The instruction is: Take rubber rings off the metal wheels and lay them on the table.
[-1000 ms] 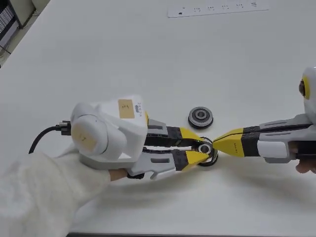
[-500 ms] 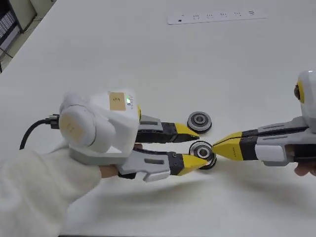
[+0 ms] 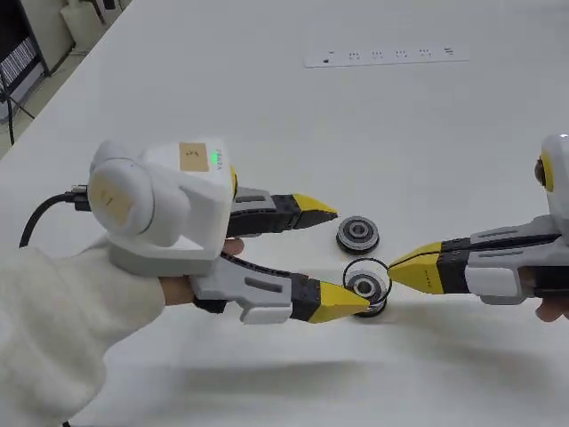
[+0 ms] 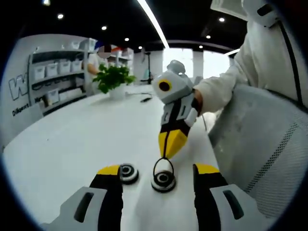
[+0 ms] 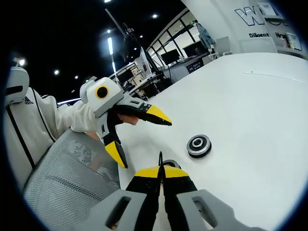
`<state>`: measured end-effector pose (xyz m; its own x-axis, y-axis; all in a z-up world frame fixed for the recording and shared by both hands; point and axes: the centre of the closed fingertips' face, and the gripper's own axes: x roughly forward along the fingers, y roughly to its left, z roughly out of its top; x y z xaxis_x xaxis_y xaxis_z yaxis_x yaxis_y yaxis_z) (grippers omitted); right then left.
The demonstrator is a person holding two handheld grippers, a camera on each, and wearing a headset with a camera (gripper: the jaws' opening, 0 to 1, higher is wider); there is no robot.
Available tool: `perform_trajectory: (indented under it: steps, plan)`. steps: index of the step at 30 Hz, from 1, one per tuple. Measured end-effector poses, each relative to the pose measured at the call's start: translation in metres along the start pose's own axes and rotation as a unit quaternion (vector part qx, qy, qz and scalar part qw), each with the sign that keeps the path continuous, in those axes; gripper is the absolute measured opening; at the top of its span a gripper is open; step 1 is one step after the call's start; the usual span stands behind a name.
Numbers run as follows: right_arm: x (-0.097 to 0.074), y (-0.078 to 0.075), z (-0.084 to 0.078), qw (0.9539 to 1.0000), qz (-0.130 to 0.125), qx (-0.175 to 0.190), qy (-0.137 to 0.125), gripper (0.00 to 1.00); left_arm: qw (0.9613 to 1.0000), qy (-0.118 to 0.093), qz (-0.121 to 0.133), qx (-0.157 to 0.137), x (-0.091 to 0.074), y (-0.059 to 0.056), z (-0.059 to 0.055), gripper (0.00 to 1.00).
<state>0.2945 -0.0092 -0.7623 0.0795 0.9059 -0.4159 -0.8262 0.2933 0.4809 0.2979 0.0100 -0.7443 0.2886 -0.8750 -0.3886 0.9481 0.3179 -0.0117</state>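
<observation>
**On the white table (image 3: 267, 116): ring pinched above the near wheel**

The right gripper (image 3: 392, 269) has its yellow-tipped jaws clenched on a thin black rubber ring (image 3: 364, 260). The ring stands as an upright loop over a round metal wheel with a dark hub (image 3: 365, 288). The loop's lower edge meets the wheel; whether it is seated in the groove cannot be told. The left gripper (image 3: 342, 258) is released, its jaws spread wide. One tip is just beside that wheel, and the other is raised near a second round metal wheel (image 3: 357, 233), which lies flat on the table just beyond the first. A long white power strip (image 3: 387, 56) lies towards the far side.
</observation>
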Motion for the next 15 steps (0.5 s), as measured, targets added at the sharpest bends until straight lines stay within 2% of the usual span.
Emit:
perform_trajectory:
  steps: [6,9,15]
  plan:
    - [-0.005,0.003,0.006,0.9999,-0.004,-0.012,-0.001,0.0,1.0,-0.004,-0.002,-0.005,-0.006,-0.001,0.011,0.7]
    - [-0.009,0.005,0.01,0.9999,-0.006,-0.015,-0.004,0.0,0.9996,-0.004,-0.006,-0.026,-0.01,-0.003,0.015,0.72]
    - [-0.015,0.01,0.017,0.9997,-0.009,-0.019,-0.011,0.0,0.9998,-0.004,-0.002,-0.018,-0.02,-0.004,0.018,0.83]
